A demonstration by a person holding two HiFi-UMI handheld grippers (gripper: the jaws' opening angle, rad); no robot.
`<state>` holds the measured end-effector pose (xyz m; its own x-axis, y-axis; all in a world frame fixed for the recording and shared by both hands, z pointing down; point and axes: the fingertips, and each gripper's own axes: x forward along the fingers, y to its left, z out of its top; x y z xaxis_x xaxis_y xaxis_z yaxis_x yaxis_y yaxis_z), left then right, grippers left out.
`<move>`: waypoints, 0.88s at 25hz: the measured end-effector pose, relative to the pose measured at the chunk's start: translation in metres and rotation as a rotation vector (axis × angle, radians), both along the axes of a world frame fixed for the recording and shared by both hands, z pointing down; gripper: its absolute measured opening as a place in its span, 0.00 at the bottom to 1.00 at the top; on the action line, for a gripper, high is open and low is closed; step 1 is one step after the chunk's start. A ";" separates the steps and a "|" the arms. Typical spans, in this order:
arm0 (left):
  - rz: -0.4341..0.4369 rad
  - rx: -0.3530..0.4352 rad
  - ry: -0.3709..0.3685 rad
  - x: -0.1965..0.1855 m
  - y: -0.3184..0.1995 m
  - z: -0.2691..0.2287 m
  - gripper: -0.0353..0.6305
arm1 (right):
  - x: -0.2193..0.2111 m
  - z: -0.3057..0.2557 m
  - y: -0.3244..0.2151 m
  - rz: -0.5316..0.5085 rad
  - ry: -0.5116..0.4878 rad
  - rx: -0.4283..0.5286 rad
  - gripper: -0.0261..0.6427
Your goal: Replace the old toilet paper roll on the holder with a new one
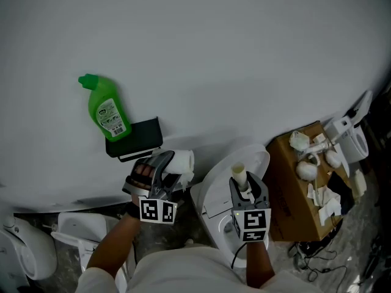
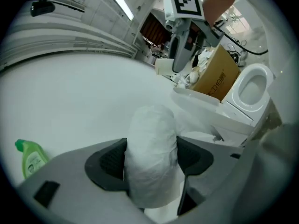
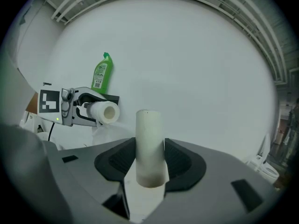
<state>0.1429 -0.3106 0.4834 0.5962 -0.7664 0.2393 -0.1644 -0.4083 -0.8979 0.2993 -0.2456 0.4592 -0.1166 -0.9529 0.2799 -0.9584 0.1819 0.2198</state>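
Observation:
My left gripper [image 1: 162, 173] is shut on a fresh white toilet paper roll [image 1: 179, 162], just below and right of the black holder [image 1: 137, 139] on the wall. In the left gripper view the roll [image 2: 152, 148] fills the gap between both pads. My right gripper [image 1: 247, 189] is shut on a bare cream cardboard tube [image 1: 238, 174], held upright over the toilet. The right gripper view shows the tube [image 3: 149, 143] pinched between the pads, with the left gripper [image 3: 70, 107] and its roll [image 3: 105, 112] off to the left by the holder [image 3: 110, 98].
A green cleaner bottle [image 1: 105, 110] stands on top of the holder. A white toilet [image 1: 214, 206] sits below the grippers. A cardboard box [image 1: 299, 188] with crumpled paper is at the right, and another white fixture [image 1: 24, 249] at the lower left.

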 end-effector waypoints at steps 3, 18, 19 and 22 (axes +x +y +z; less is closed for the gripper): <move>0.009 0.023 -0.055 0.011 -0.006 0.007 0.52 | 0.004 0.003 -0.001 0.001 -0.004 -0.004 0.32; -0.109 0.076 -0.176 0.013 -0.040 0.018 0.52 | 0.010 0.006 -0.007 -0.021 -0.018 -0.001 0.32; -0.117 0.077 -0.178 0.010 -0.041 0.019 0.52 | 0.009 0.007 -0.007 -0.024 -0.018 -0.001 0.32; -0.154 0.069 -0.170 -0.001 -0.043 0.022 0.52 | 0.004 0.007 -0.009 -0.039 -0.017 0.002 0.32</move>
